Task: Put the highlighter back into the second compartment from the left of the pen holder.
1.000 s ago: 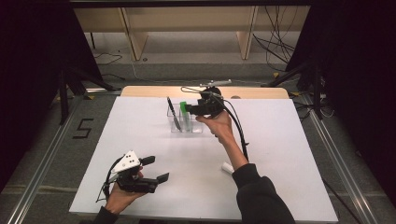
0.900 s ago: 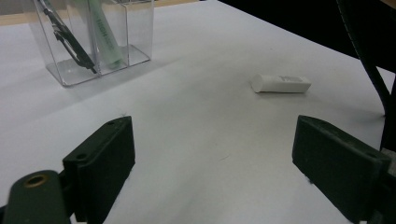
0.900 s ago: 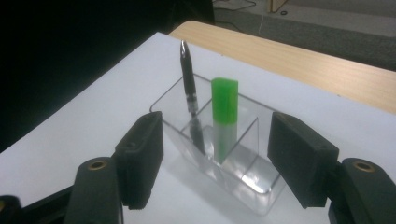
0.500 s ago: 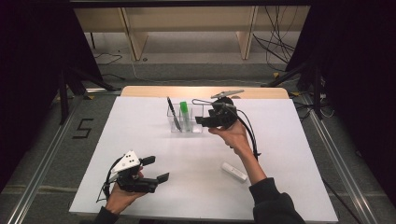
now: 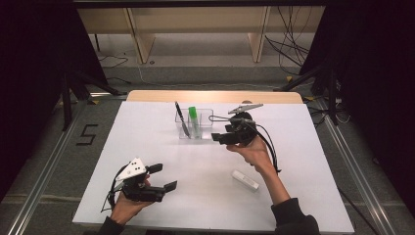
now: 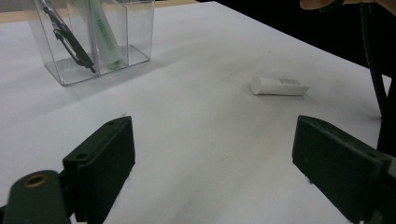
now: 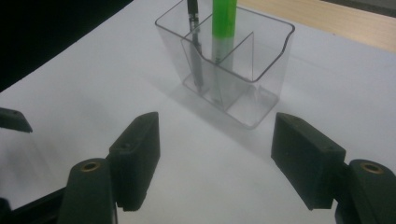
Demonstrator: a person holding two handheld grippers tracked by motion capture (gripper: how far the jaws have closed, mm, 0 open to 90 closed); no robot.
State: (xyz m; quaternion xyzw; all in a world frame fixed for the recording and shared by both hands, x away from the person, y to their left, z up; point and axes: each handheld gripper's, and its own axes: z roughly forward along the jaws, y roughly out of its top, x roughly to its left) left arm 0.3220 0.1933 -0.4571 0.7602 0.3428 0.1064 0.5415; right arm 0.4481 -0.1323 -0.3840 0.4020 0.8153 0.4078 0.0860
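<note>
I have the white table (image 5: 147, 147) under both hands. The clear holder (image 5: 194, 125) stands near its far middle, just left of my right claw (image 5: 220, 137) and apart from it; those jaws have just been opening and stand wide with nothing between them. In the holder lean a green marker (image 5: 193, 117) and a black pen (image 5: 181, 120) (separate compartments). My left claw (image 5: 164, 177) is open and empty too. A small white tube (image 5: 245, 179) lies near my right forearm.
</note>
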